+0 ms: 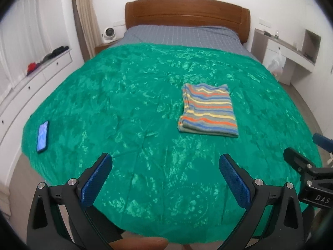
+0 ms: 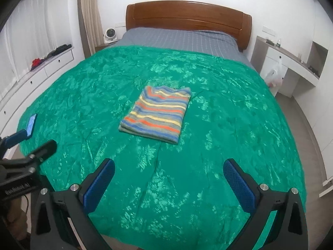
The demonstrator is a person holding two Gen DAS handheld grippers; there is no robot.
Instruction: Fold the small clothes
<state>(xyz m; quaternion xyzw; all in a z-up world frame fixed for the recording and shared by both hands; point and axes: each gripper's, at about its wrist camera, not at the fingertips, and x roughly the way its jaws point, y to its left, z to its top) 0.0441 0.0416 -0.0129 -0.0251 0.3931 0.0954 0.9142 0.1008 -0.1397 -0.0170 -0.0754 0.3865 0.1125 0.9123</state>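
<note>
1. Striped garment (image 1: 208,109) (image 2: 156,113), folded into a neat rectangle, lies flat on green bedspread (image 1: 145,95) (image 2: 229,125), roughly mid-bed, a bit toward the bed's right side in left wrist view. Stripes: grey, blue, orange, yellow.
2. Left gripper (image 1: 165,177): blue-padded fingers wide apart, nothing between them, held above the foot edge of the bed, well short of the garment. Part of a finger (image 1: 141,242) of the person shows at bottom of frame.
3. Right gripper (image 2: 168,182): fingers also spread wide, empty, over the foot edge, well apart from the garment. It also shows at the right edge of left wrist view (image 1: 312,156).
4. Phone (image 1: 42,136) (image 2: 31,124), screen lit, lies near the bedspread's left edge toward the foot corner, far from the garment.
5. Bedspread covers most of the bed; grey checked sheet (image 1: 183,34) (image 2: 179,39) bare at the head end, below wooden headboard (image 1: 187,12) (image 2: 187,15).
6. Off-bed: small white fan (image 1: 108,32) (image 2: 109,33) by head-left corner; white drawer unit (image 1: 31,83) (image 2: 41,70) along left wall w/ red and dark clothes on top; plastic bag (image 1: 275,62) (image 2: 274,74) on floor at right by white desk (image 1: 291,52) (image 2: 295,62).
</note>
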